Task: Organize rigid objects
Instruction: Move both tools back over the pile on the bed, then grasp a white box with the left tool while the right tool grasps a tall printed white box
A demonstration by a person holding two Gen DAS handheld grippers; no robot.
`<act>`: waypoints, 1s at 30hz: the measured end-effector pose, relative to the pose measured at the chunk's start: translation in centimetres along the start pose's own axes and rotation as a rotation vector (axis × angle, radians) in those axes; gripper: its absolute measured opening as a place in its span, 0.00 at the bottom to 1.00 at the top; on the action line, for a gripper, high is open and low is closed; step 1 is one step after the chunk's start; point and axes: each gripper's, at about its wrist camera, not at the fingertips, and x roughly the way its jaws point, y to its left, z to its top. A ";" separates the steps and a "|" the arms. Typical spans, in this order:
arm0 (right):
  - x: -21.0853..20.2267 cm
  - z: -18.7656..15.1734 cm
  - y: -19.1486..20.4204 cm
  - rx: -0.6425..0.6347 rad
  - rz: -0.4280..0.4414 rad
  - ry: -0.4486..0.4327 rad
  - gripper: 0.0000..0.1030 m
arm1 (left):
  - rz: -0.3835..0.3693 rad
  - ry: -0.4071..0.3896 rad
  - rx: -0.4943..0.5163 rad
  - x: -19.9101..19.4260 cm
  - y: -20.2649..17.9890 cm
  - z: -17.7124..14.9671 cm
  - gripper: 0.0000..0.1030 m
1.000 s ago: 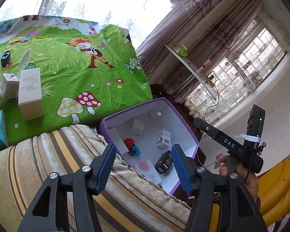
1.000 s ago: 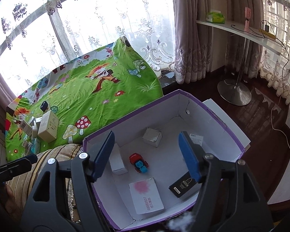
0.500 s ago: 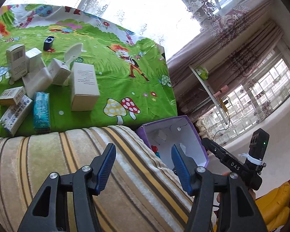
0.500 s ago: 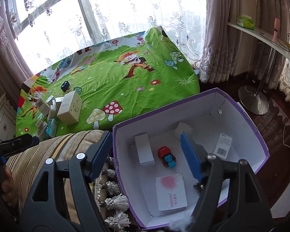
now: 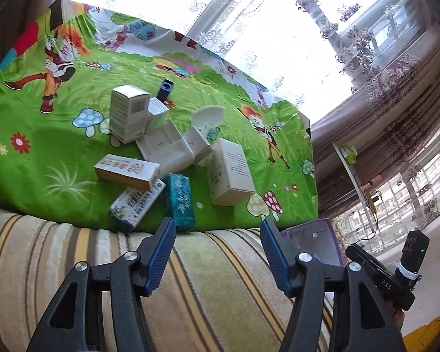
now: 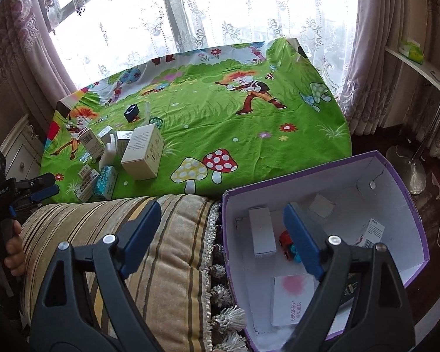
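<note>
Left gripper (image 5: 218, 253): jaws partly apart, nothing held, above striped cushion (image 5: 214, 287). Right gripper (image 6: 223, 237): jaws opening, empty, beside purple box (image 6: 407, 193).

— What sort of place is shown?

— A lived-in room of a home. A tall window (image 6: 190, 8) hung with lace curtains (image 6: 278, 14) and heavy patterned drapes (image 5: 396, 94) is seen at the far side.

— What else points to that?

— A children's cartoon cloth (image 6: 220, 111) in bright green is spread over a table, a striped cushion (image 6: 167, 234) with tassels lies near, and a white cabinet (image 6: 20, 149) stands at the far left.
</note>
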 end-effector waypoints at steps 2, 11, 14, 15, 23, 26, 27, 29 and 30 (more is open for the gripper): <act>0.2 0.7 0.5 0.002 0.006 -0.001 0.85 | 0.027 -0.004 0.005 -0.2 1.0 1.0 0.59; 3.1 3.9 4.8 -0.053 0.058 0.049 0.85 | 0.135 -0.005 0.117 0.7 3.5 6.9 0.59; 4.4 4.9 6.2 -0.067 0.064 0.073 0.85 | 0.162 0.024 0.166 2.2 4.1 8.9 0.60; 4.9 5.2 6.6 -0.075 0.066 0.081 0.85 | 0.172 0.032 0.180 2.7 4.3 9.4 0.63; 9.8 7.0 10.7 -0.124 0.100 0.179 0.85 | 0.220 0.084 0.187 6.3 7.2 13.0 0.65; 11.6 7.5 12.2 -0.141 0.110 0.208 0.85 | 0.223 0.095 0.211 7.2 7.5 13.9 0.65; 12.1 7.6 12.7 -0.151 0.111 0.214 0.85 | 0.224 0.098 0.217 7.5 7.6 14.2 0.65; 13.2 7.7 13.5 -0.171 0.106 0.229 0.85 | 0.220 0.106 0.221 8.0 7.8 14.7 0.65; 13.8 7.8 13.8 -0.177 0.103 0.239 0.85 | 0.217 0.113 0.224 8.3 7.9 14.8 0.65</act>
